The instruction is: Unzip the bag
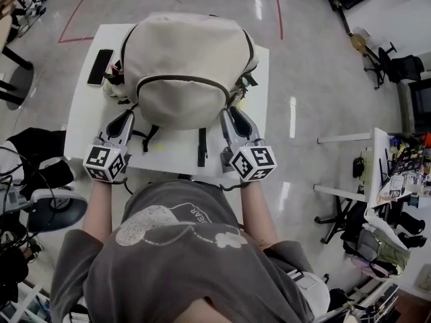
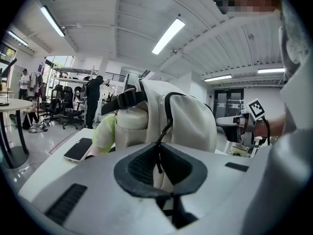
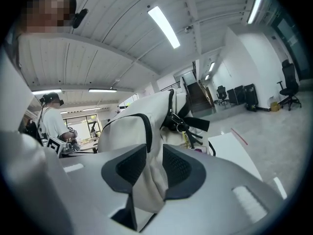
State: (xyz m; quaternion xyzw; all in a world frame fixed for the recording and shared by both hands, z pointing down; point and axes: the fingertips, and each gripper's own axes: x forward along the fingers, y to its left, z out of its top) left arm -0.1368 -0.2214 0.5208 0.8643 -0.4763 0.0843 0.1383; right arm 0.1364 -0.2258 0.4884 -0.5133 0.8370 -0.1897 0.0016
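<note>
Bag (image 1: 182,59) sits toward the worktop's (image 1: 172,155) far edge, left gripper (image 2: 157,170) fingers pinched narrow on the zipper pull (image 2: 165,131). Right gripper (image 3: 155,155) fingers sit apart around a fabric fold (image 3: 151,190); I'd re-pinch that before pulling.

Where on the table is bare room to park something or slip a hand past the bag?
Bare: the left strip of the table between phone and left claw; the front edge between the two dangling straps. Crowded: the backpack fills the middle, leaving only a sliver at right.
</note>
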